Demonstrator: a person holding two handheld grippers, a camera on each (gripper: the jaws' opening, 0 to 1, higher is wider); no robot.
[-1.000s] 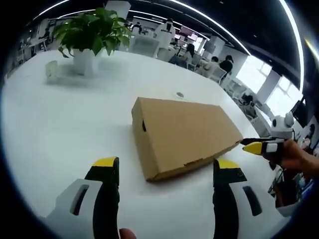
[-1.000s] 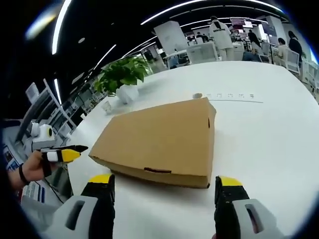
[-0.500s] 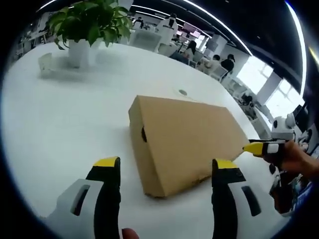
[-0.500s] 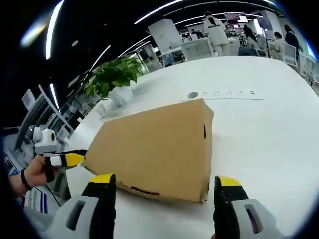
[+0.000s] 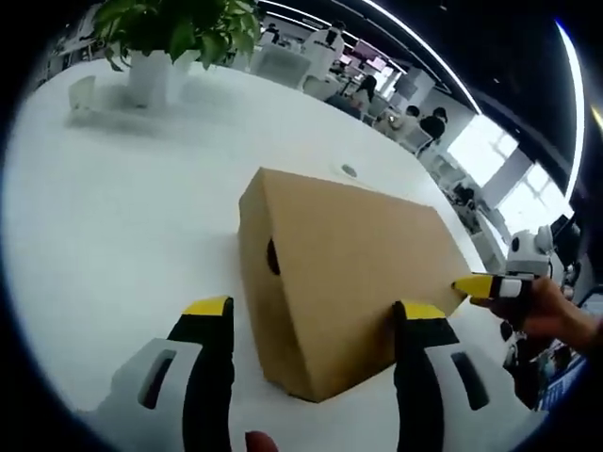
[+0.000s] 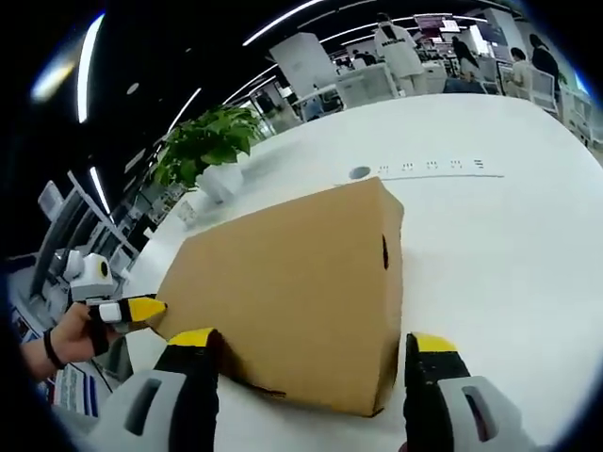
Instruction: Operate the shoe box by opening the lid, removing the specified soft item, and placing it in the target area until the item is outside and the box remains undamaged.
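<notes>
One brown cardboard shoe box (image 5: 344, 282), lid closed, lies on the one white bench (image 5: 113, 217). Two claws count in all: the left claw (image 5: 316, 325) and the right claw (image 6: 316, 350), each with two yellow-tipped jaws. One potted green plant (image 5: 174, 33) in a white pot stands at the far end of the bench. One small clear cup (image 5: 82, 94) sits beside the plant. One round grommet (image 6: 359, 173) is set in the bench top beyond the box. Several people are in the room behind, too small to count exactly
</notes>
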